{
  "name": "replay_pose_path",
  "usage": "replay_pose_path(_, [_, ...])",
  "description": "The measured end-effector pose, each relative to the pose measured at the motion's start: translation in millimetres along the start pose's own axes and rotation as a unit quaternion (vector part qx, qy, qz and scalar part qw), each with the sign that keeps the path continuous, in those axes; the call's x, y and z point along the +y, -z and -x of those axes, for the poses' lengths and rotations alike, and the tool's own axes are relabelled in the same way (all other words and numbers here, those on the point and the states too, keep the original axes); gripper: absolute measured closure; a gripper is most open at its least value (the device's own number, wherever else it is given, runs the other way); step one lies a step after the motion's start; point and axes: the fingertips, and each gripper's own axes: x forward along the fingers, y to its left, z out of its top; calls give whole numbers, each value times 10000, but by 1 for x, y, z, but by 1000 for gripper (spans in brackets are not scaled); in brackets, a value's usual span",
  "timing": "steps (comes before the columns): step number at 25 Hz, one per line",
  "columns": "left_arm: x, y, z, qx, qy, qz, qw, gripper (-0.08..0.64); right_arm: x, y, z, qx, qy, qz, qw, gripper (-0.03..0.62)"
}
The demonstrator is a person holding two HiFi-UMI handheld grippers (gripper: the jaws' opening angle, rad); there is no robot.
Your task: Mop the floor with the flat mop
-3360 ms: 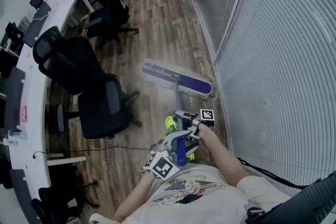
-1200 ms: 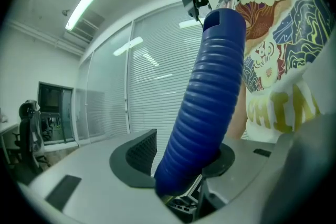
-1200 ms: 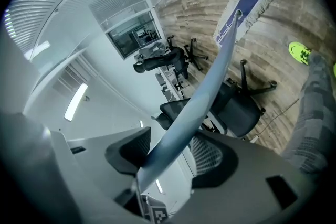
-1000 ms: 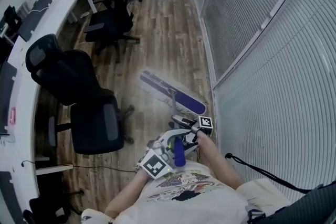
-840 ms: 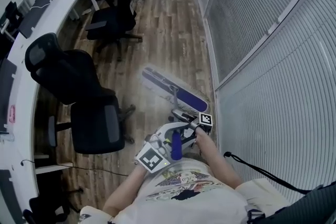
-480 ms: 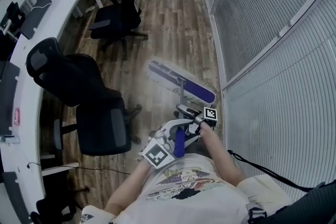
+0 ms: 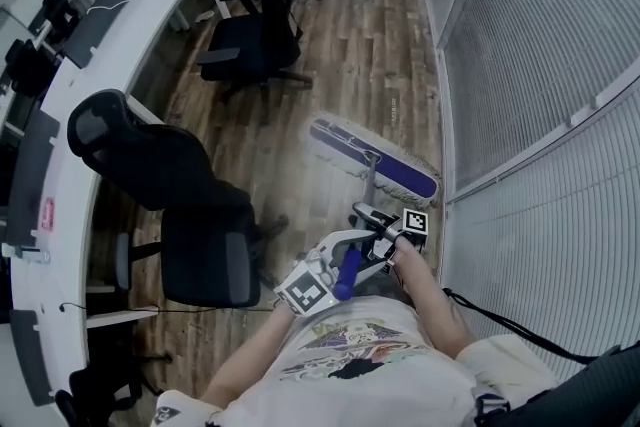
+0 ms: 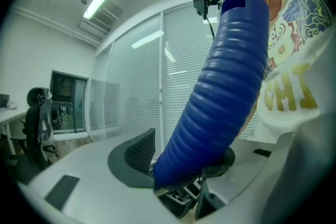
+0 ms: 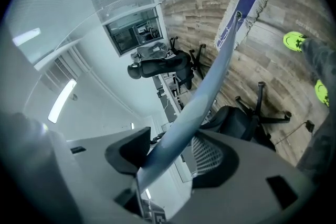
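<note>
While the mop head [image 7: 373, 160] lies on the floor [image 7: 345, 35] at twelve o'clock from the left gripper [image 7: 338, 273] and right gripper [image 7: 392, 233], the left's jaws clamp the blue grip [image 8: 220, 92]. The right's pinch the pole [image 9: 202, 94]; swinging toward nine o'clock risks snagging the office chair [image 9: 233, 120].

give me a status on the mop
Left gripper shut on blue grip, right gripper on pole. Mop head flat on floor. Office chair close left.
</note>
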Motion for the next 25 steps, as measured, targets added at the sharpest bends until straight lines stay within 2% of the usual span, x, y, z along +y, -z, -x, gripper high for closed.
replay_pose_path(4, [62,-7,-24,-43,-226,165,9996,385,29,-48,-28,95,-15,1,10000,363])
replay_pose_path(10, [163,-23,-83,-43,-505,211,9985,385,80,-138,-65,389,-96,23,9992,354])
replay_pose_path(13, [184,-26,-97,-51,-617,108,9980,385,91,-157,-73,489,-131,44,9987,354])
replay_pose_path(17, [213,-23,-125,-107,-658,182,9976,385,106,-194,-80,537,-192,56,9984,353])
replay_pose_path(25, [252,-8,-188,187,-523,-88,9984,385,119,-275,-83,154,-295,9,9994,353])
